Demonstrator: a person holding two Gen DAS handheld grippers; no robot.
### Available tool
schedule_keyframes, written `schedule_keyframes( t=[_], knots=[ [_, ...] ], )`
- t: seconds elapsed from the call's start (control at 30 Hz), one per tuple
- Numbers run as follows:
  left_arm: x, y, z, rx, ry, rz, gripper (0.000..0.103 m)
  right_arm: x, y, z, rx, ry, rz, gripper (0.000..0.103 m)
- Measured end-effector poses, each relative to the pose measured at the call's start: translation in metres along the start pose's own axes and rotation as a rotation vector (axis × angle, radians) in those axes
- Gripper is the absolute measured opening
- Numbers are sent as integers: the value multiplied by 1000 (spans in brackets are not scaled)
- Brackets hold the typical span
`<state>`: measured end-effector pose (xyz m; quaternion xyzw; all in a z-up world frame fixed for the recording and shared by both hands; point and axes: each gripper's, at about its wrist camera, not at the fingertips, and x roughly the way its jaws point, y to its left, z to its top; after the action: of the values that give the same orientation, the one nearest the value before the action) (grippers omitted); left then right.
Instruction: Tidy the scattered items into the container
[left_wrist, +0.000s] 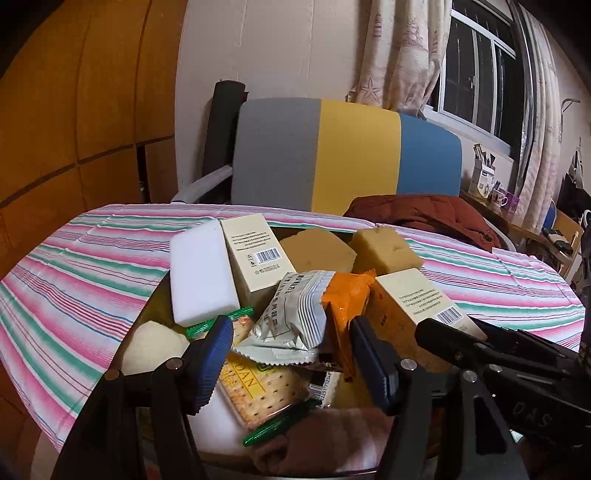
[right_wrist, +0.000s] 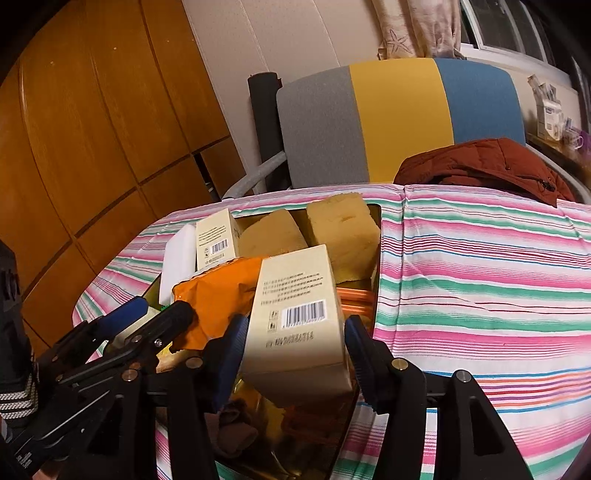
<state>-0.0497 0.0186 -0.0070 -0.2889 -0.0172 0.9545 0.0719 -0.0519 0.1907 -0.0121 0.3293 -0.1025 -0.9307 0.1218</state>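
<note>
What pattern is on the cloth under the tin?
The cloth has pink, green and white stripes, with thin blue and red lines. The right wrist view shows it best.

— What carries everything here?
— A worktop (left_wrist: 92, 266) under a cloth (right_wrist: 480, 280) striped pink, green and white, filling the middle and lower frame.
— And directly on it?
— A shiny container (right_wrist: 376, 266), heaped full, left of centre in the right wrist view.

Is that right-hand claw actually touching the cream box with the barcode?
Touching. In the right wrist view the right claw has the cream box between its blue fingers, which press both its sides.
</note>
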Motion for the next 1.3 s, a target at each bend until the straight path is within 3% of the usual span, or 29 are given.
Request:
schedule_keyframes(
  t=[0.57,0.83,1.3],
  knots=[
    [-33,9,-1,4,-50,105,73,-23,14,-4,-34,-52,-27,67],
    [-48,7,-2,14,-69,196,74,-35,20,-11,-61,-74,-63,73],
    [-66,6,-3,-43,-81,188,73,-45,25,-22,-76,-88,-108,79]
  ],
)
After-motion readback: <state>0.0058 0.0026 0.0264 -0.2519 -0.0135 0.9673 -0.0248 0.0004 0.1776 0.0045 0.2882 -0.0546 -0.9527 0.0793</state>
